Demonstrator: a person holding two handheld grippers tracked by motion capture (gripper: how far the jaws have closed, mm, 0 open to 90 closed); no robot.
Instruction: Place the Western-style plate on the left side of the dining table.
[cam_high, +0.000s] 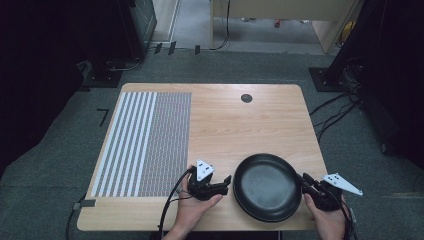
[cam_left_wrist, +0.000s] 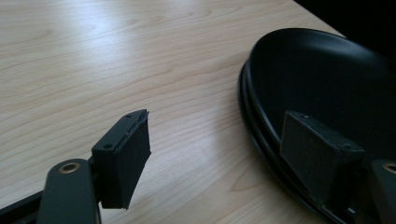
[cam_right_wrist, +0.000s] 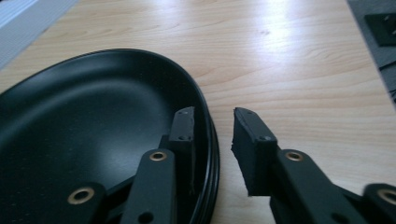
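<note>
Your left tongs (cam_high: 226, 183): released, jaws wide apart, low over tabletop (cam_high: 240, 125), black plate (cam_high: 265, 186) just beside their tips. Your right tongs (cam_right_wrist: 212, 135): released, jaws straddling plate rim, one jaw inside, one outside, not yet closed on it. Striped mat (cam_high: 145, 142) lies well apart, beyond left tongs.

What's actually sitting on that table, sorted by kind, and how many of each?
Black plates: 2, stacked, judging by the doubled rim in the right gripper view
Striped and dotted mat: 1
Round black insert in the tabletop: 1
Handheld grippers: 2, left and right
Total: 6
</note>
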